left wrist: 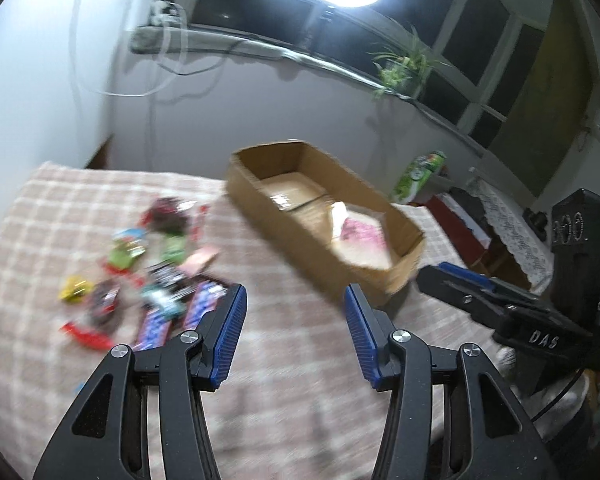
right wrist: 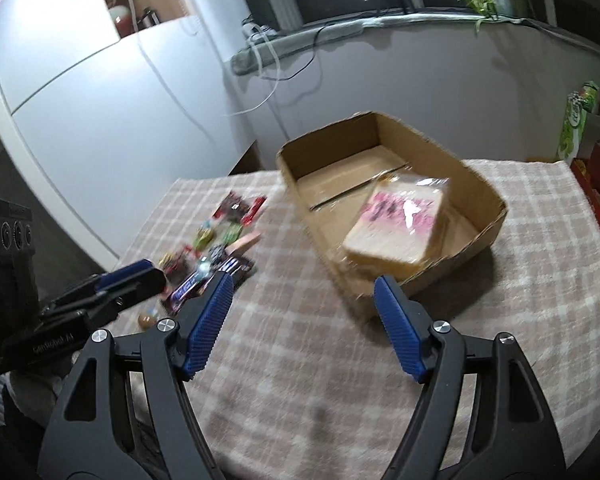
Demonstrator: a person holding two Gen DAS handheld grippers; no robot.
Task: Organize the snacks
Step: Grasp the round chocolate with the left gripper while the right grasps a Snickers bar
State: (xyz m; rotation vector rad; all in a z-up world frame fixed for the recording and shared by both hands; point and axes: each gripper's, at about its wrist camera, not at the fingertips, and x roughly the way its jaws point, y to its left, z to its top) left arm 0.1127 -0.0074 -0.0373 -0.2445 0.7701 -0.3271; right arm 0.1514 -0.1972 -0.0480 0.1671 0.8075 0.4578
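Left wrist: snack pile [left wrist: 156, 256] blurred.

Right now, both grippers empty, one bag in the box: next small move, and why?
Probably swing the left gripper left and down onto the snack pile. Its jaws are open and empty, and the pile lies just left of it on the checked cloth. The cardboard box holds only the wrapped bread; the right gripper is also open.
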